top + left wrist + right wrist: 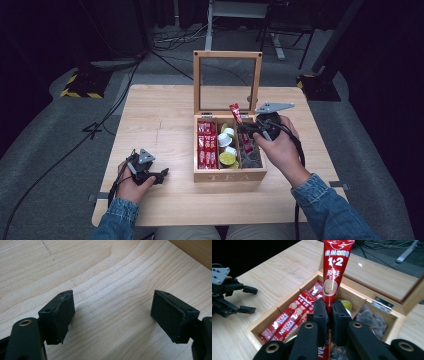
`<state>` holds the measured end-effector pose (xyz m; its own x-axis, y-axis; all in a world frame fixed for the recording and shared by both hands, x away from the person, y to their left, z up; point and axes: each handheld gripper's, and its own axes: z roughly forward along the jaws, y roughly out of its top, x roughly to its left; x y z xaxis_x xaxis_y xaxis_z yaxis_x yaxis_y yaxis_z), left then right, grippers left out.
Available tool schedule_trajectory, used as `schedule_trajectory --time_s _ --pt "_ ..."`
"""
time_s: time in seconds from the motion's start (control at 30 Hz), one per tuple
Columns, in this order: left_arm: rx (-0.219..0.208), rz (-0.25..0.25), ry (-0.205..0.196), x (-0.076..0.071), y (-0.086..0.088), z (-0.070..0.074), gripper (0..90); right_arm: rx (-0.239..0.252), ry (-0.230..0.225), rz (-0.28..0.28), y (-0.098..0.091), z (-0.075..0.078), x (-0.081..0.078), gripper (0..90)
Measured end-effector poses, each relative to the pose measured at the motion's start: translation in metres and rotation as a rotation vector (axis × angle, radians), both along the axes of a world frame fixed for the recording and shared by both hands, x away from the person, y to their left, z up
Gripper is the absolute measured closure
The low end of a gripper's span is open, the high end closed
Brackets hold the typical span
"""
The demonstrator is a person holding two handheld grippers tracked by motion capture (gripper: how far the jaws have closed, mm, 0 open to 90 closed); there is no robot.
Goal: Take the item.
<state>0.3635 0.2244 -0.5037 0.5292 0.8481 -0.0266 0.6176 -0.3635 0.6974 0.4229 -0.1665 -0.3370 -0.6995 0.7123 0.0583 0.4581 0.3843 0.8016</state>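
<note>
Surroundings: dark floor with cables and stand legs is seen around a light wooden table (pixel 160 120).
Box: a wooden tea box (pixel 229 175) is placed right of the table's middle, its glass-paned lid (pixel 227 82) stood upright at the far side.
Left compartment: red coffee sticks (pixel 206 145) are laid flat.
Middle compartment: small white and green capsules (pixel 227 147) are kept.
Right compartment: dark clear-wrapped packets (pixel 250 150) are held.
Right gripper (pixel 329 315): held over the box's right part; its jaws are clamped together on one red stick (pixel 334 277).
Stick: lifted above the box, upright, its upper end pointed away from the jaws; also seen in the high view (pixel 235 114).
Left gripper (pixel 112 315): rested on the table near the left edge, well apart from the box; its jaws are spread wide with nothing between them, bare wood seen below.
</note>
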Motion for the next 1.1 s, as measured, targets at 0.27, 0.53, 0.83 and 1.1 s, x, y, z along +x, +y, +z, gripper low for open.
schedule_trajectory --time_s 0.27,0.53,0.83,1.1 --pt "-0.003 0.003 -0.002 0.000 0.000 0.000 19.5 0.005 -0.002 -0.052 -0.026 0.002 0.002 83.6" --pt "-0.004 0.004 -0.004 0.000 -0.001 -0.001 19.6 0.012 0.009 -0.120 -0.057 -0.006 0.002 83.6" --pt "-0.003 0.004 -0.004 0.000 -0.001 0.000 19.6 0.012 0.017 -0.178 -0.090 -0.019 -0.001 83.6" --pt "-0.002 0.003 -0.003 0.000 -0.001 0.000 19.6 0.057 0.036 -0.201 -0.112 -0.034 -0.004 83.6"
